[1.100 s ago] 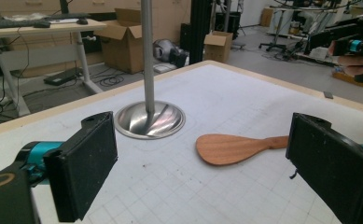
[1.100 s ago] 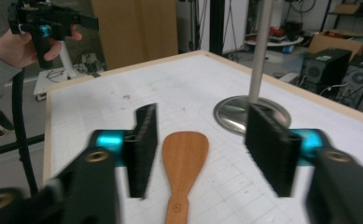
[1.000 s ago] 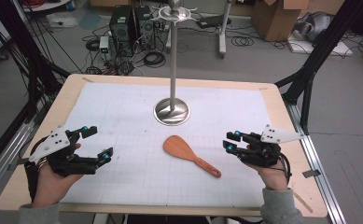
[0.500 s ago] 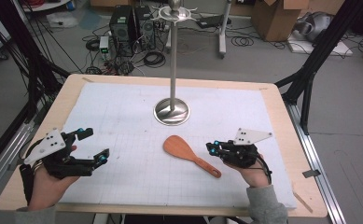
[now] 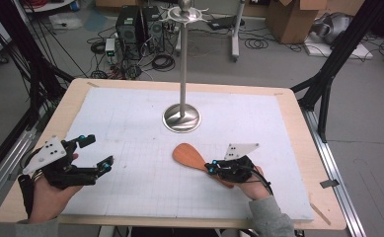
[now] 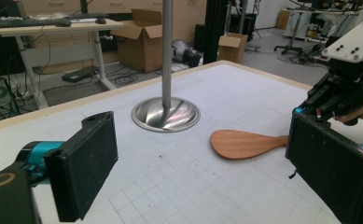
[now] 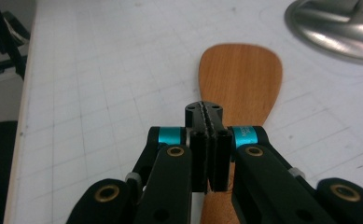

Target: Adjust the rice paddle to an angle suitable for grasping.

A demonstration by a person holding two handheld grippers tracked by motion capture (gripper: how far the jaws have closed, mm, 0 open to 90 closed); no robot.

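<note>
A wooden spatula (image 5: 189, 157) lies flat on the white gridded mat, its blade pointing toward the stand. My right gripper (image 5: 210, 169) is low over its handle, jaws shut pad to pad. In the right gripper view the gripper (image 7: 209, 109) shows only a thin seam between its pads, and the spatula (image 7: 240, 77) runs on under and beyond them. My left gripper (image 5: 98, 151) rests at the mat's left side, open and empty. From the left gripper view (image 6: 202, 163) I see the spatula (image 6: 242, 142) across the mat between the wide-apart jaws.
A metal stand with a round base (image 5: 181, 118) and a tall pole rises just behind the spatula. The wooden table edge (image 5: 298, 148) frames the mat. Boxes, cables and computer towers sit on the floor beyond the table.
My right gripper has moved left and down from the mat's right side onto the spatula handle, and its jaws have closed. The left gripper has stayed in place.
</note>
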